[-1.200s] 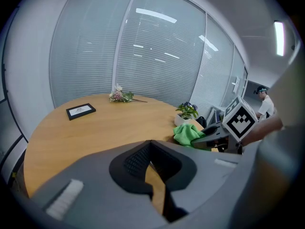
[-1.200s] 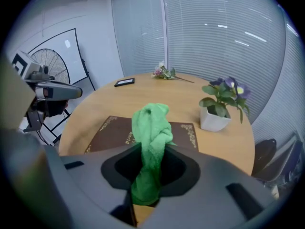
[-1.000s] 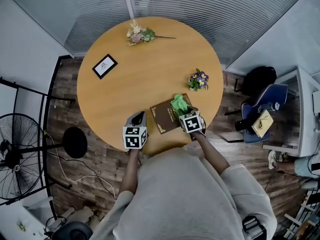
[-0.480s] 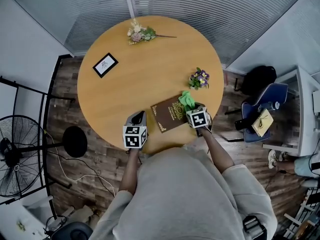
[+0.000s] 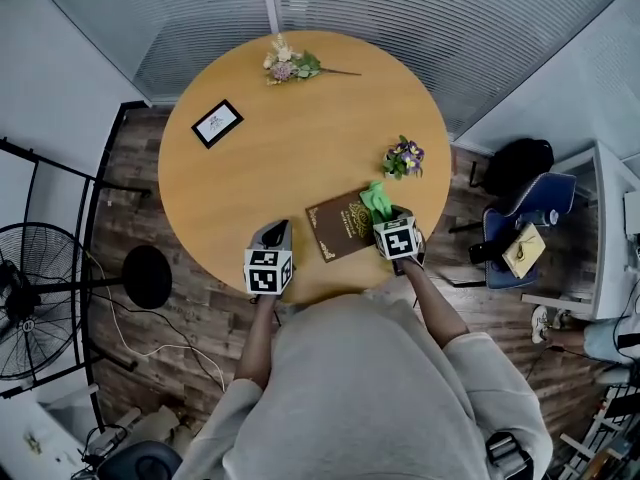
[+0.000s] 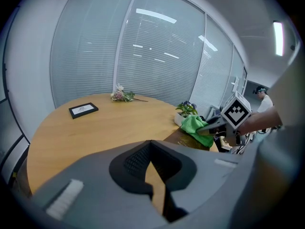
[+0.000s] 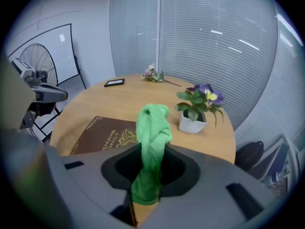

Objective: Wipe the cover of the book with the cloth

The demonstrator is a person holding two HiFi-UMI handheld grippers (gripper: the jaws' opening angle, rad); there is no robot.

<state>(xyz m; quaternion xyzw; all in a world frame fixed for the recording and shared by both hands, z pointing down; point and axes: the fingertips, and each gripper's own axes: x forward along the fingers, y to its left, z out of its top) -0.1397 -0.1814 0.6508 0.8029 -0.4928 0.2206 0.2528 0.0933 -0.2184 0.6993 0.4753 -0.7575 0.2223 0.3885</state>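
— Round wooden table, blinds behind. Brown book flat by the near rim. Right gripper clamped on the green cloth, at the book's far right corner.
— And the left gripper?
— Pinched together on nothing, left of the book, clear of it.
— Risks?
— Book unpinned, so could skid off the rim. Could also clip the potted flowers just beyond the book.
— Versus a second ago?
— Cloth slid right from mid-cover.

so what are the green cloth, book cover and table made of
Cloth: soft fuzzy pile, likely microfibre or terry.
Book cover: dark brown, matte, gold print; maybe leatherette or cloth board.
Table: light wood look, smooth top, possibly veneer or laminate.
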